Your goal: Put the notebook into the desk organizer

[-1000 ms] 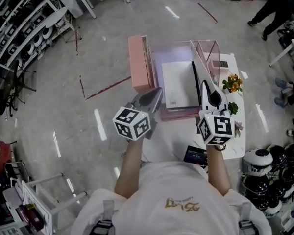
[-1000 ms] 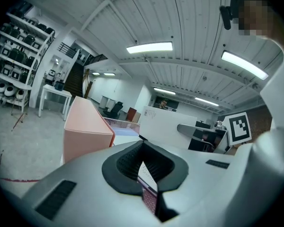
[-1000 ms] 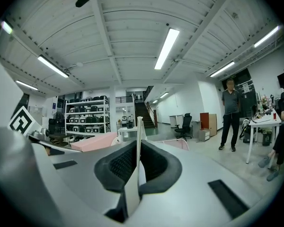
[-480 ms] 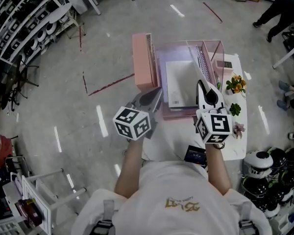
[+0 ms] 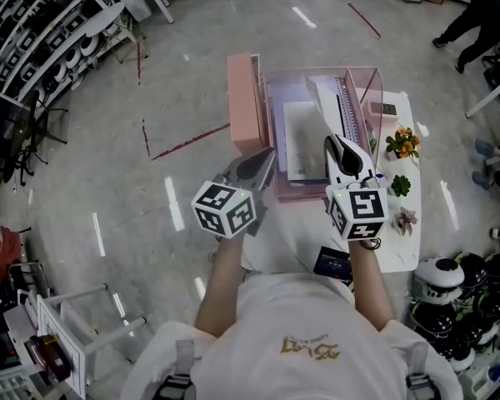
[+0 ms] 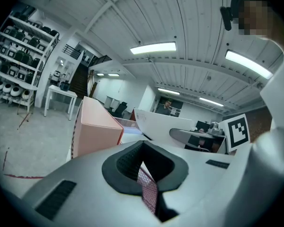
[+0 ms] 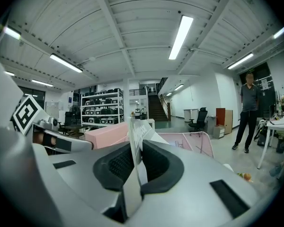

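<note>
The white spiral-bound notebook (image 5: pixel 304 140) stands tilted inside the pink mesh desk organizer (image 5: pixel 375 86), spiral edge raised. My right gripper (image 5: pixel 339 147) holds its near edge. In the right gripper view the white cover (image 7: pixel 137 136) runs between the jaws of my right gripper (image 7: pixel 131 178), which are opening but still pinch it. My left gripper (image 5: pixel 265 163) sits at the organizer's near left corner. In the left gripper view pink mesh (image 6: pixel 147 189) is clamped between the shut jaws of my left gripper (image 6: pixel 145 176).
A solid pink box (image 5: pixel 243 102) stands against the organizer's left side. The small white table (image 5: pixel 396 244) also carries flowers (image 5: pixel 397 142), a little green plant (image 5: pixel 397 186) and a dark card (image 5: pixel 332 265). Helmets (image 5: pixel 467 282) lie at the right; a person (image 7: pixel 248 112) stands beyond.
The notebook has gone from lying flat in the organizer to tilting up on edge, lifted by my right gripper, which shifted slightly left. The left gripper has stayed put.
</note>
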